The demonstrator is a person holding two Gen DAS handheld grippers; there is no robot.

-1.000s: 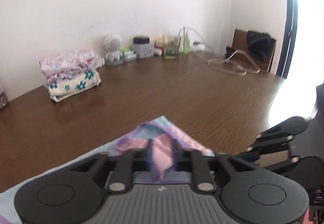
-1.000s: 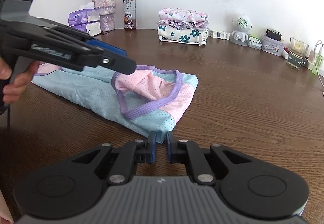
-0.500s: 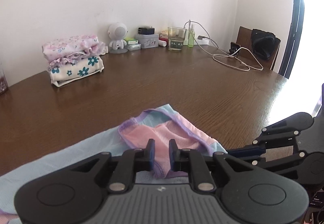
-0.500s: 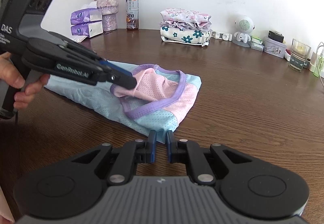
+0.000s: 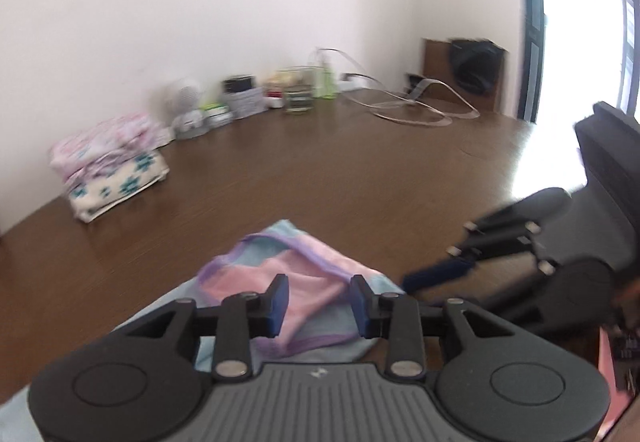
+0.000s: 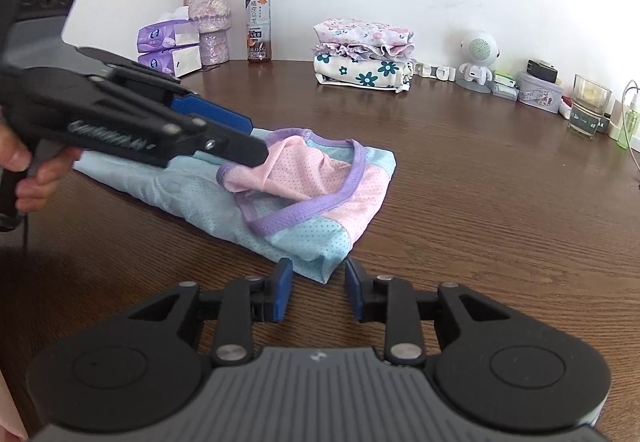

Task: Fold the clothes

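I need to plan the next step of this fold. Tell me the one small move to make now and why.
Probably draw both grippers back from the shirt. The left gripper and right gripper are both opening, their pads clear of the cloth, and the shirt lies folded flat on the table. Then take fresh hold for the next fold, or carry it to the pile.

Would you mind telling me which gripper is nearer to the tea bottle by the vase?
Left. The left gripper hangs over the far side of the blue garment, toward the tea bottle; the right gripper sits at the garment's near corner, farther away.
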